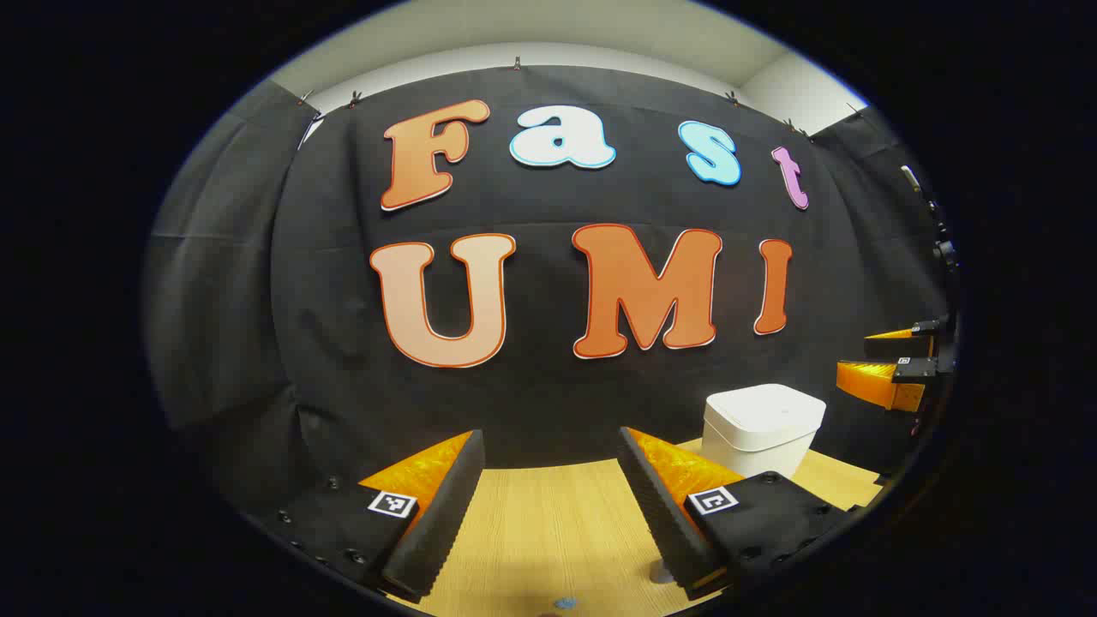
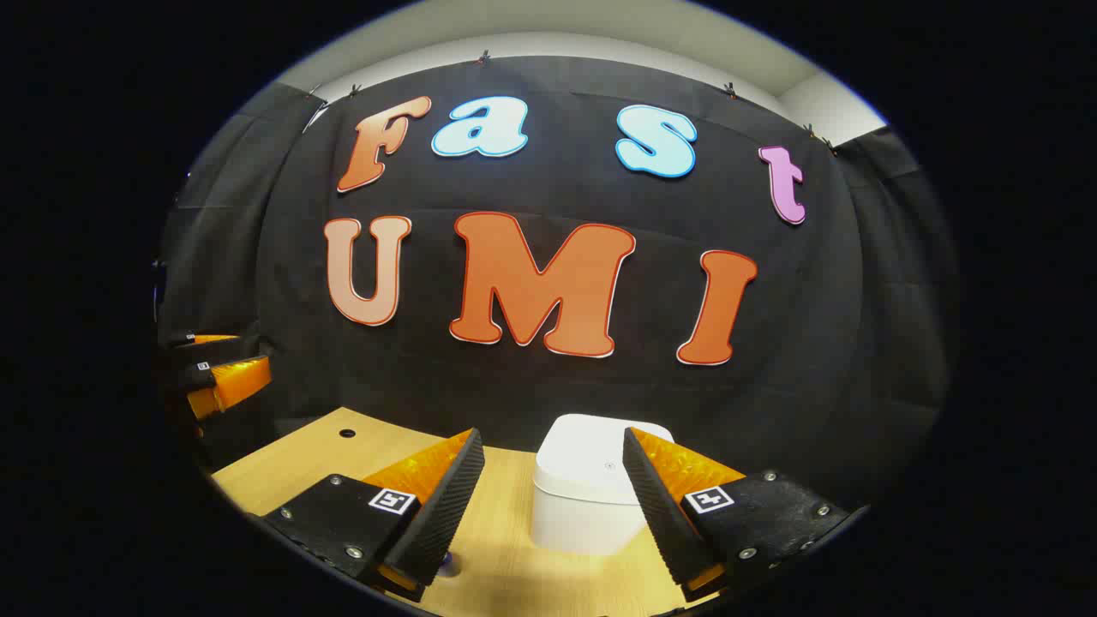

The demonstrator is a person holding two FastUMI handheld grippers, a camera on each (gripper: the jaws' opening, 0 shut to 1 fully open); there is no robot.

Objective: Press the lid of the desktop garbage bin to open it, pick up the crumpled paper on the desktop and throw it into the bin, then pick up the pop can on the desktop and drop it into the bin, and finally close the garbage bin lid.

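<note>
In the left gripper view, the left claw (image 1: 548,506) hangs over the wooden bench (image 1: 548,523) with its fingers spread wide and nothing between them. The white bin (image 1: 761,428) stands on the bench to the right of this claw and farther back, close to the black cloth wall (image 1: 257,343), with its lid (image 1: 765,401) down. The right claw (image 1: 887,368) shows at the far right edge, up above the bin and to its right; from here I cannot tell how far it is open.

In the right gripper view, the right claw (image 2: 553,501) is wide open and holds nothing. The bin (image 2: 591,497) sits just ahead between its two fingers, not touching either, lid (image 2: 600,458) flat and closed. The left claw (image 2: 224,377) shows well off to the left of the bin, above the bench's (image 2: 300,463) edge.
</note>
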